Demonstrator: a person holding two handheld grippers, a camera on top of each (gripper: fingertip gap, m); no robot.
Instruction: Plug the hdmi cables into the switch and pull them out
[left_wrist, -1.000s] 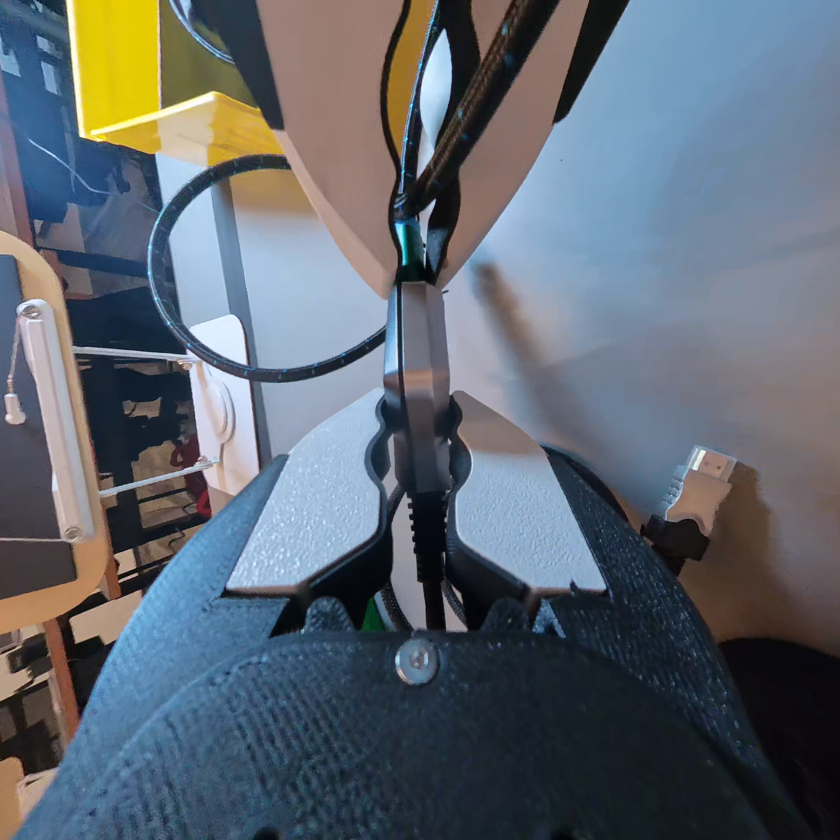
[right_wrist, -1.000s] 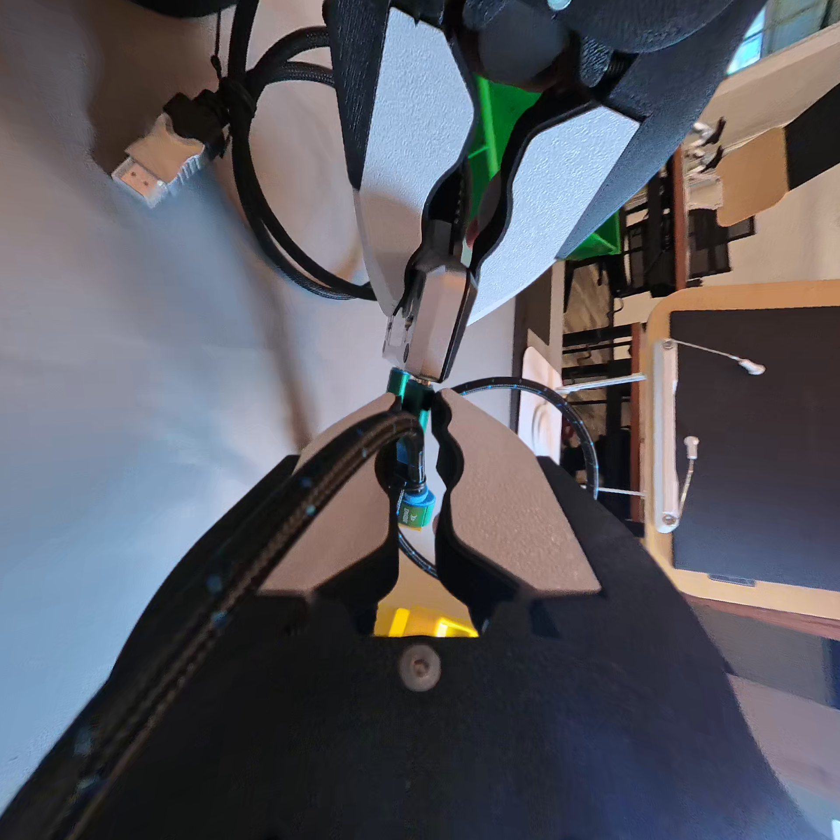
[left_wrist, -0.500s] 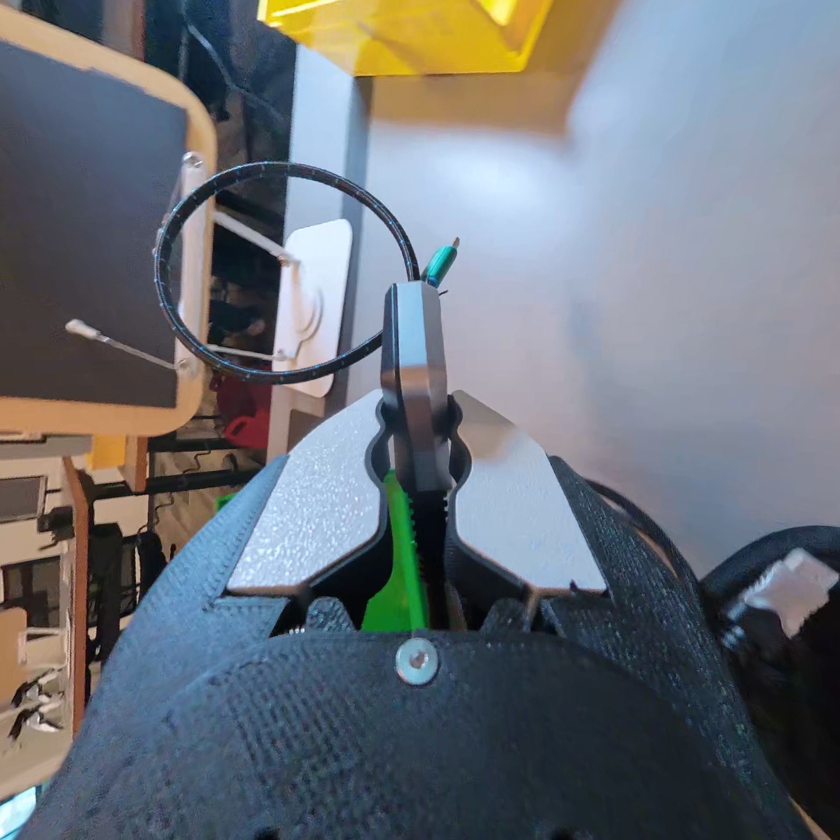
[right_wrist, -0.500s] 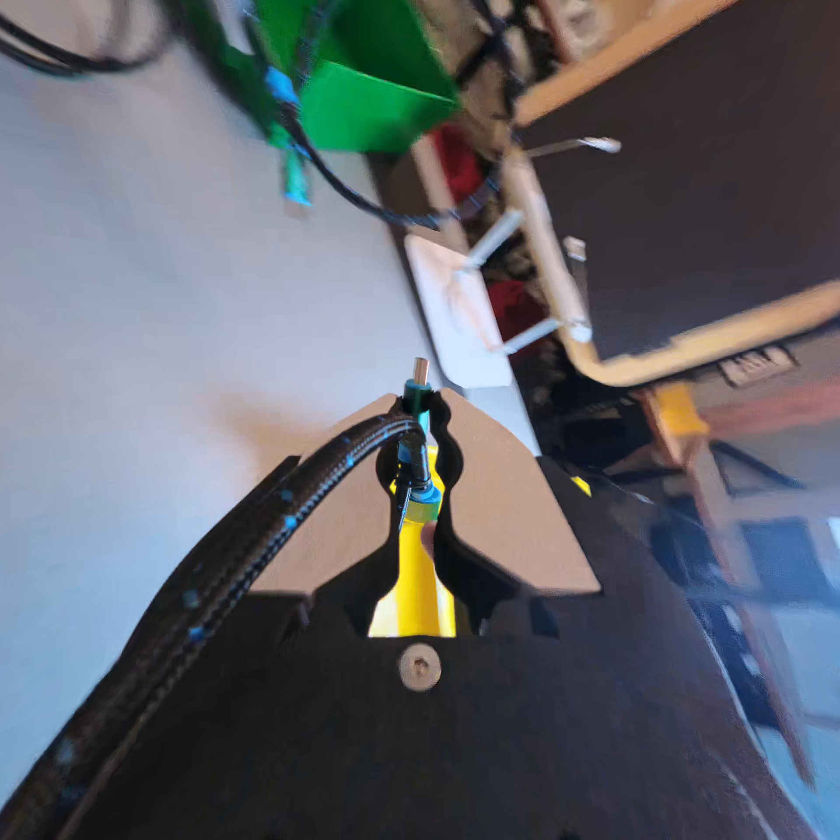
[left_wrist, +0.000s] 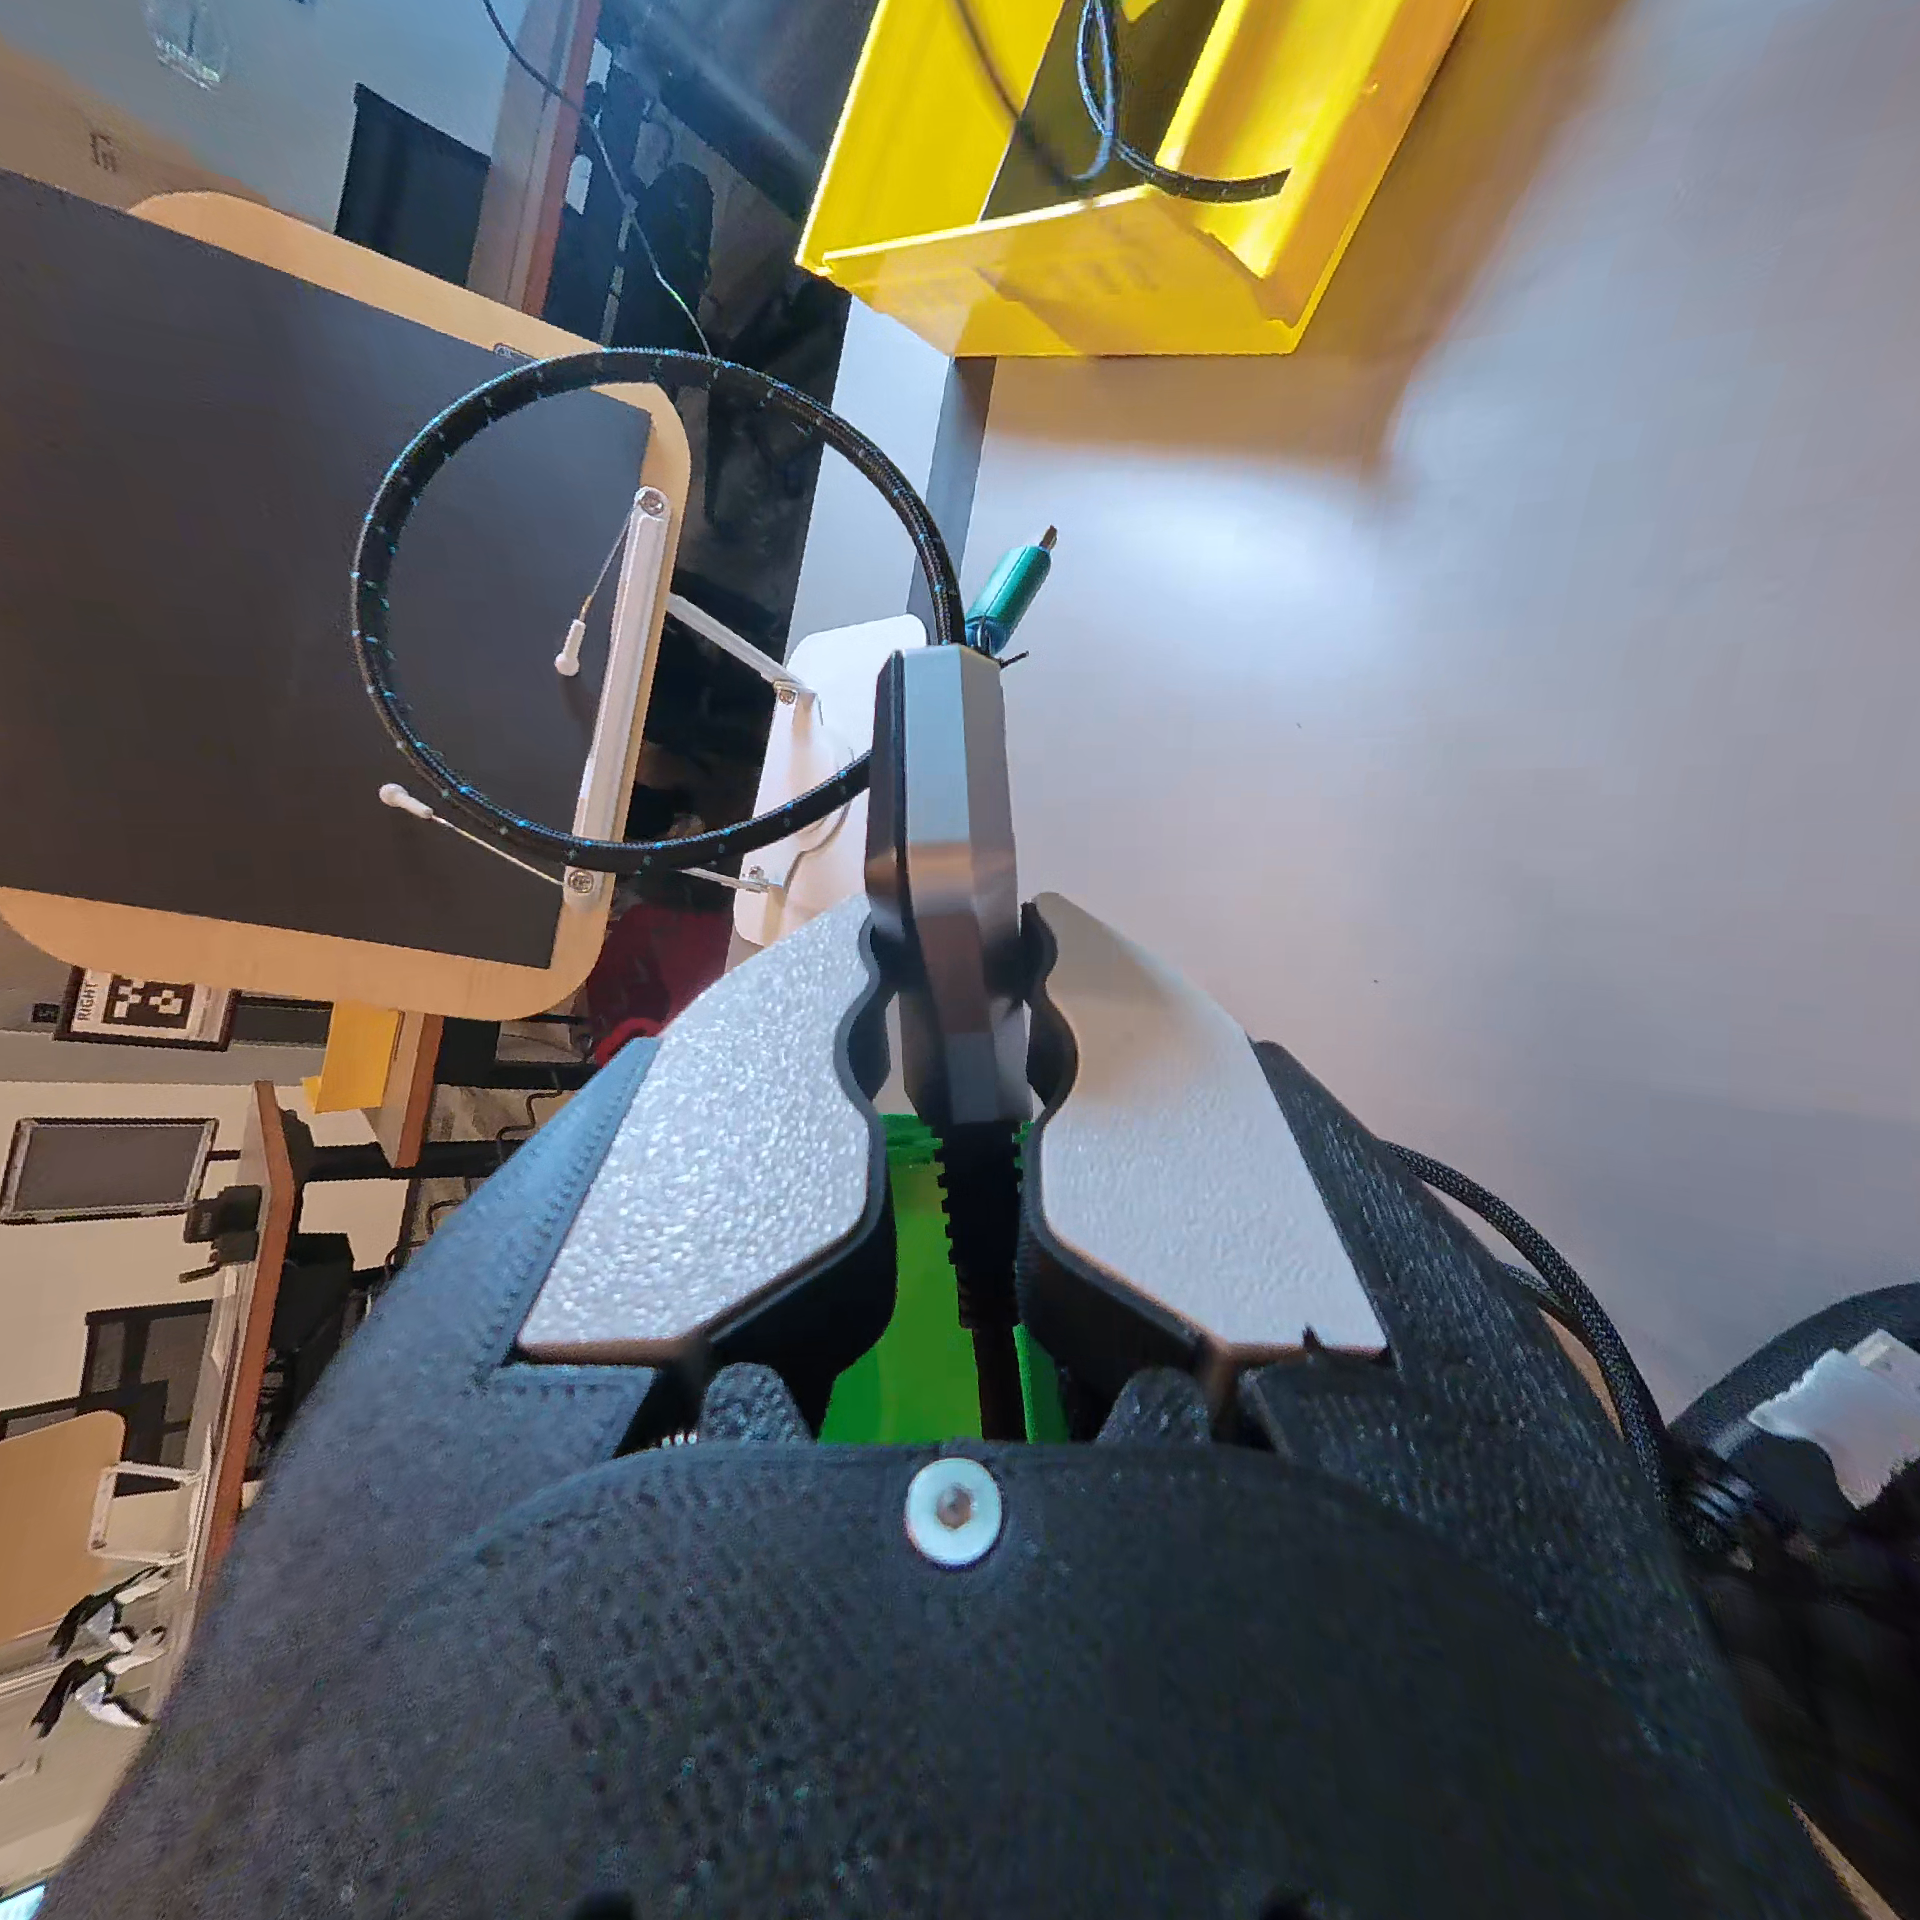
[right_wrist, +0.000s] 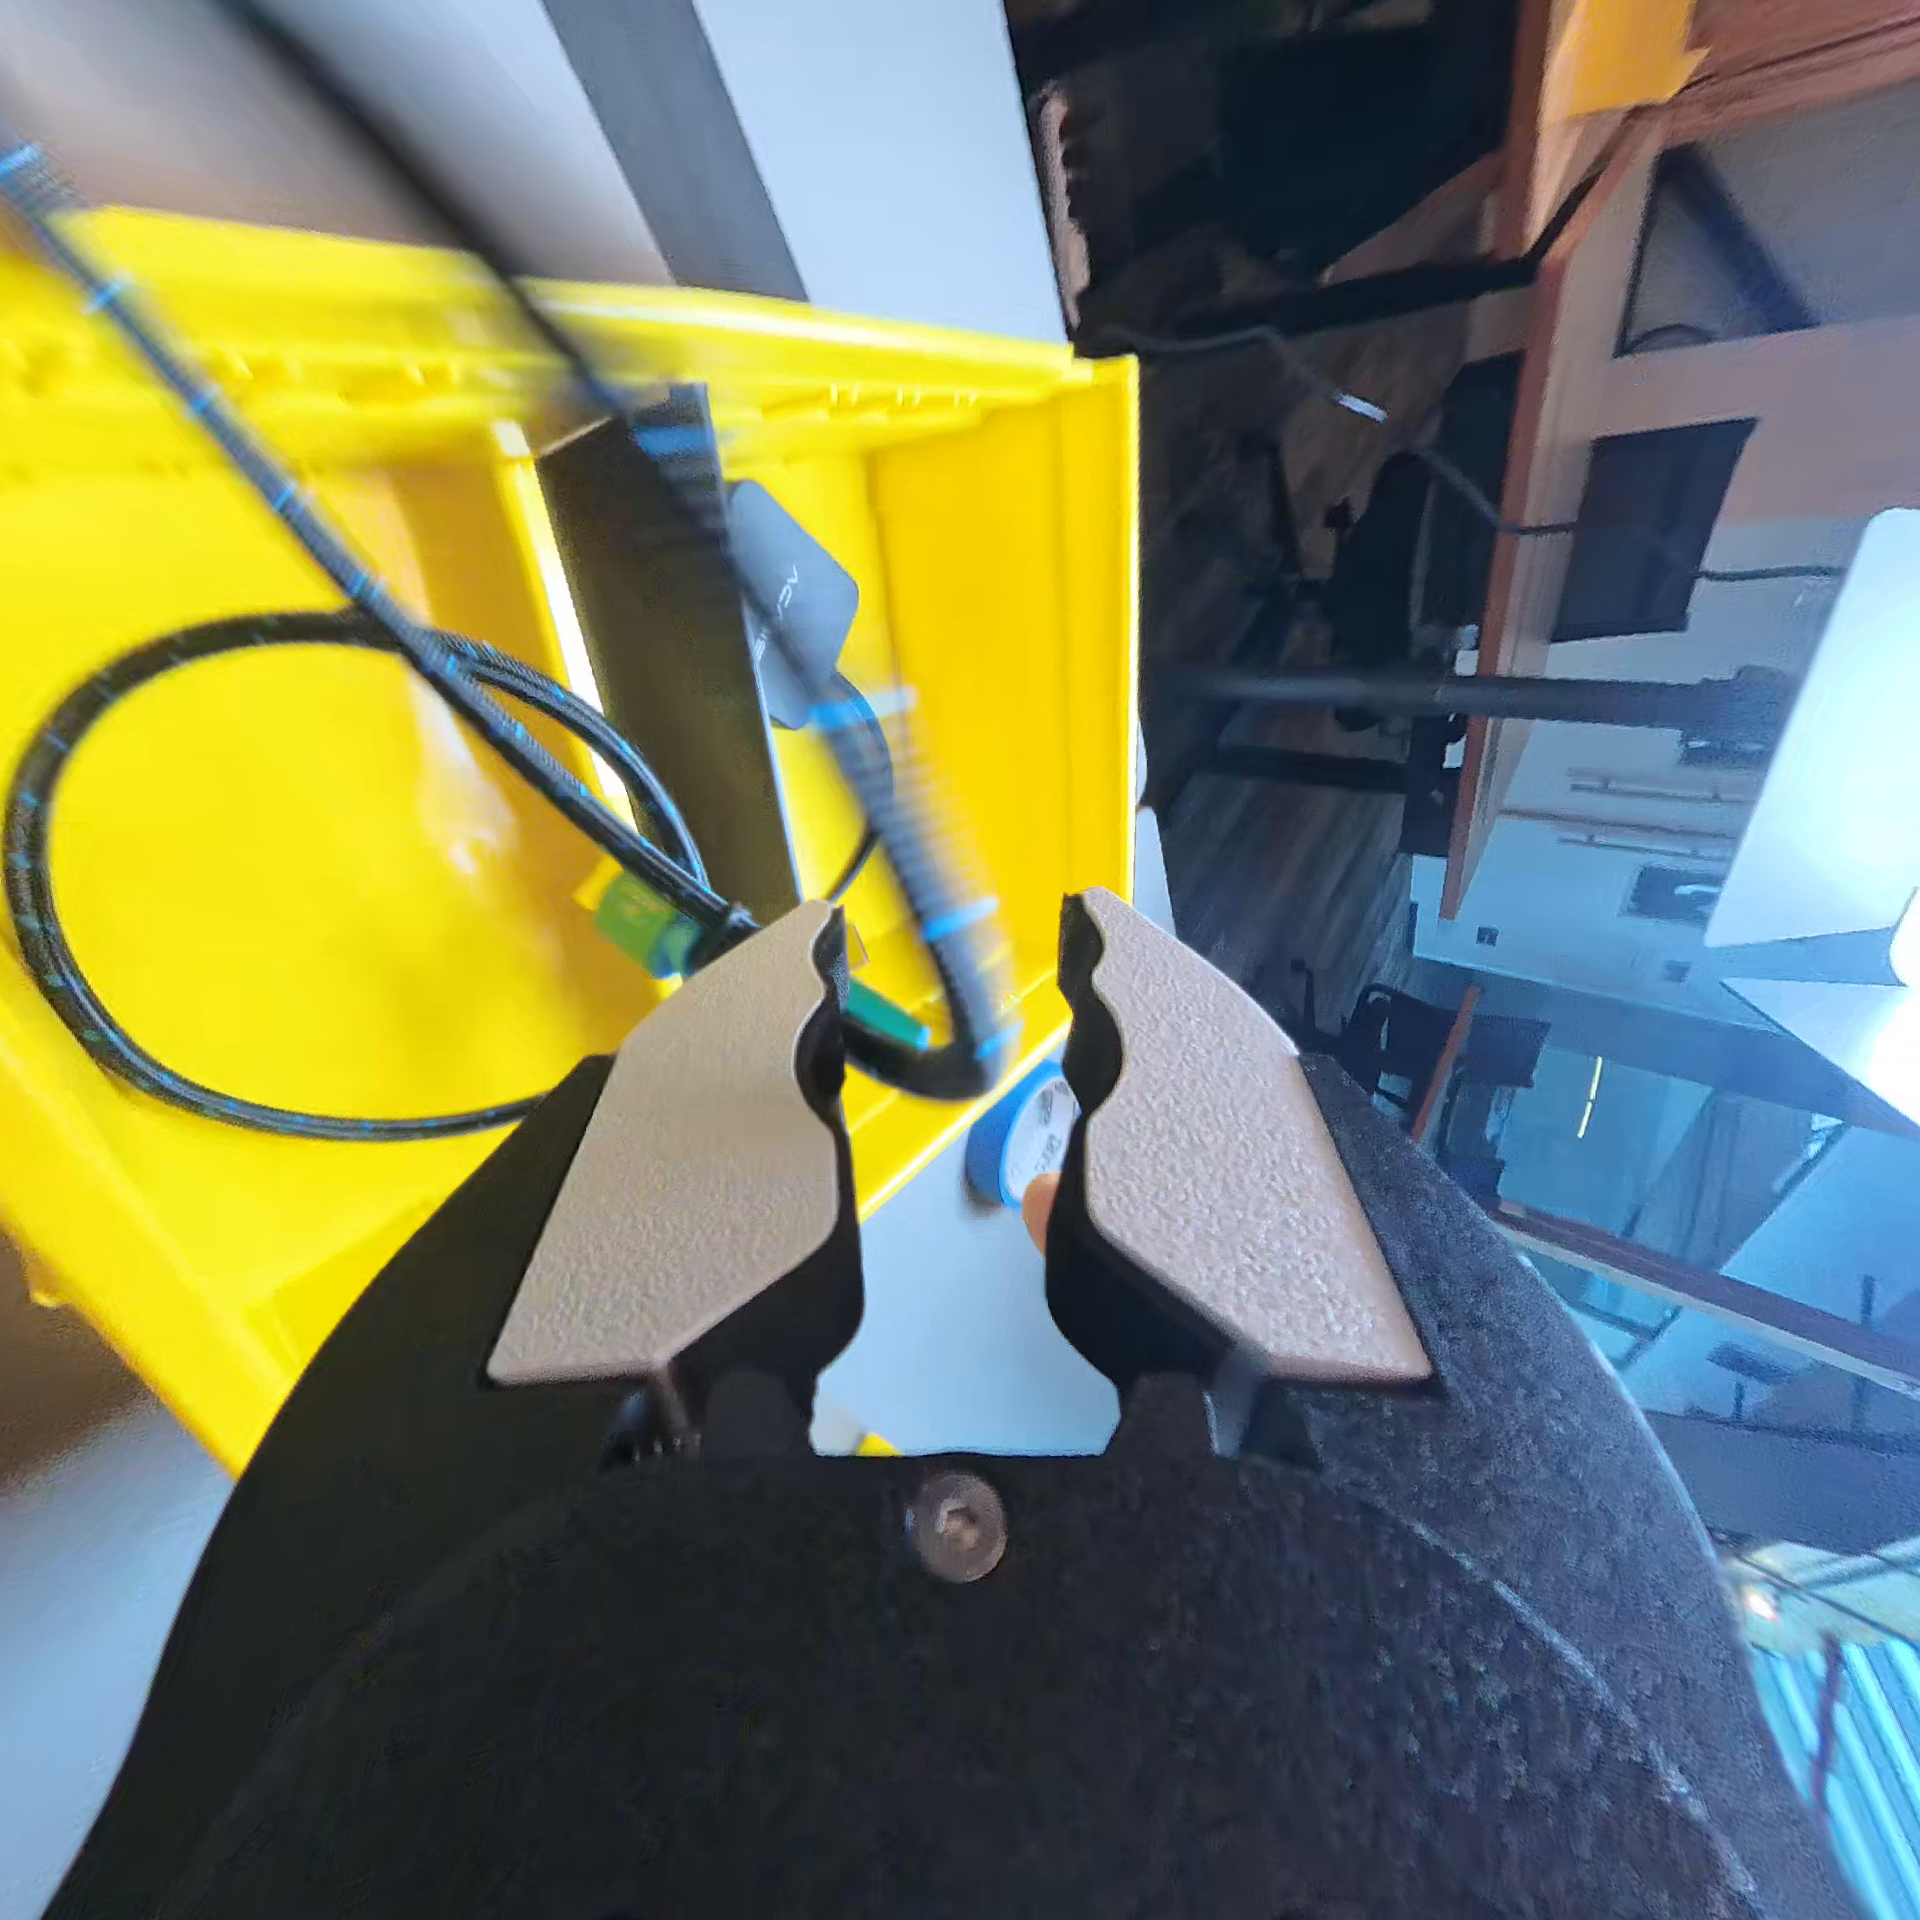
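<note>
Left hand-held gripper (left_wrist: 951, 961) clamped on grey switch (left_wrist: 940, 821), held edge-up above table (left_wrist: 1455, 727), likely kept steady for plugging; green-tipped braided cable (left_wrist: 623, 603) looped just beyond it; right hand-held gripper (right_wrist: 951, 971) parted, empty, over yellow bin (right_wrist: 312, 831); cable plug (right_wrist: 795, 613) seen lying inside bin, just ahead.

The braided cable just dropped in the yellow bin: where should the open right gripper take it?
Probably at the green plug ending the braided cable in the yellow bin. It is a short rigid body; the cable is a slack loop. The right gripper stands open above; come straight down through the bin's open top, fingers across the plug's narrow sides.
</note>
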